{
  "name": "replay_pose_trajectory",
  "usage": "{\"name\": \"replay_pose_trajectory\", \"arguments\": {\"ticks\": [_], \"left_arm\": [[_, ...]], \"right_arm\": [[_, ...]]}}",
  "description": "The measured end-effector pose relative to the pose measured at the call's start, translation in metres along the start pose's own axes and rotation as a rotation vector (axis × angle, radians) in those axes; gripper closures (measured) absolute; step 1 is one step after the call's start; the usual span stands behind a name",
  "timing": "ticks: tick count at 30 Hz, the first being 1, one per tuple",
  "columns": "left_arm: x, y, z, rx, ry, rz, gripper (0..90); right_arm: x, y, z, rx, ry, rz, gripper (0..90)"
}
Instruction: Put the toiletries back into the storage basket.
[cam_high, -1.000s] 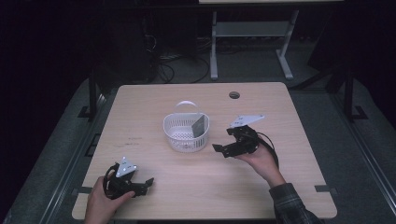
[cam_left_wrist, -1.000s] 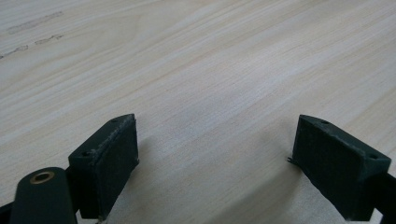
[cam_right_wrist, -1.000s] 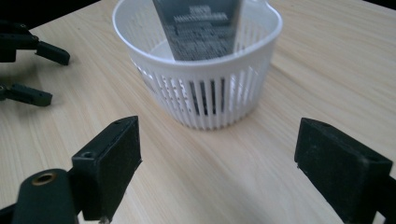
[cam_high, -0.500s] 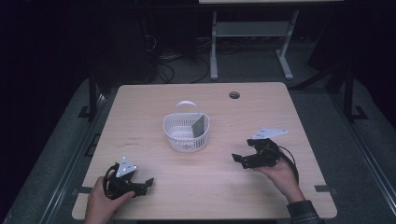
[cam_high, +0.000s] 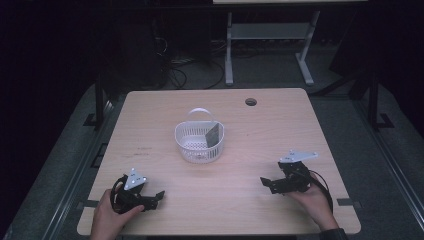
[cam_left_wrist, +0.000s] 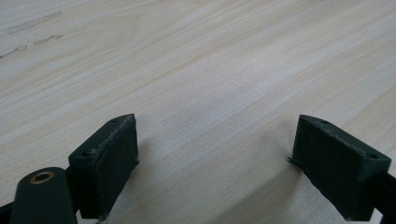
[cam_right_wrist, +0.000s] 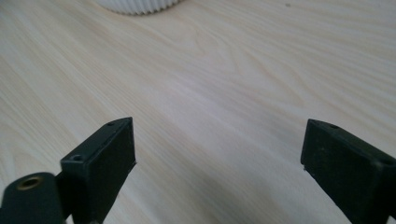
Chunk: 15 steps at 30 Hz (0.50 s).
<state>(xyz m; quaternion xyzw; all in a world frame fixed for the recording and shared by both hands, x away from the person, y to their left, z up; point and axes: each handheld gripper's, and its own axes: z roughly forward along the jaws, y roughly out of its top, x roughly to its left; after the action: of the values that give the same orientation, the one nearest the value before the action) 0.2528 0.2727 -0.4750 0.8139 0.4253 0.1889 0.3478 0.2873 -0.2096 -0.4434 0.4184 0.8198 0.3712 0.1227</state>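
Two claws rest low over the pale wooden tabletop (cam_high: 240, 200), each with its jaws spread wide and nothing between them. The left claw (cam_high: 156, 196) sits near the front left corner in the person's left hand (cam_high: 107, 220); the right claw (cam_high: 266, 182) lies near the front right edge, cradled by the right hand (cam_high: 315, 202), its jaws having just been opening further, with bare wood between them. Both point roughly level along the tabletop, the right one toward the white plastic basket (cam_high: 187, 132). That basket stands at the tabletop's centre, well apart from both claws, with a flat grey card (cam_high: 214, 135) leaning upright against its inner wall. Judged by its thin perforated wall and slim arched handle (cam_high: 200, 111), the basket is light and somewhat flexible, liable to slide or tip if pushed; the handle or the rim looks the soundest place to grip. A small round hole (cam_high: 251, 102) marks the far side.
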Motion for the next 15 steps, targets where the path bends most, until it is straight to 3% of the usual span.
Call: {"name": "replay_pose_trajectory", "arguments": {"ticks": [8, 15], "left_arm": [[0.000, 0.000, 0.000, -0.001, -0.001, 0.000, 13.2], [0.000, 0.000, 0.000, 0.000, -0.001, 0.000, 13.1]], "right_arm": [[-0.007, -0.023, -0.002, 0.045, -0.063, 0.000, 6.0], [-0.012, -0.037, -0.002, 0.081, -0.075, 0.013, 3.0]]}}
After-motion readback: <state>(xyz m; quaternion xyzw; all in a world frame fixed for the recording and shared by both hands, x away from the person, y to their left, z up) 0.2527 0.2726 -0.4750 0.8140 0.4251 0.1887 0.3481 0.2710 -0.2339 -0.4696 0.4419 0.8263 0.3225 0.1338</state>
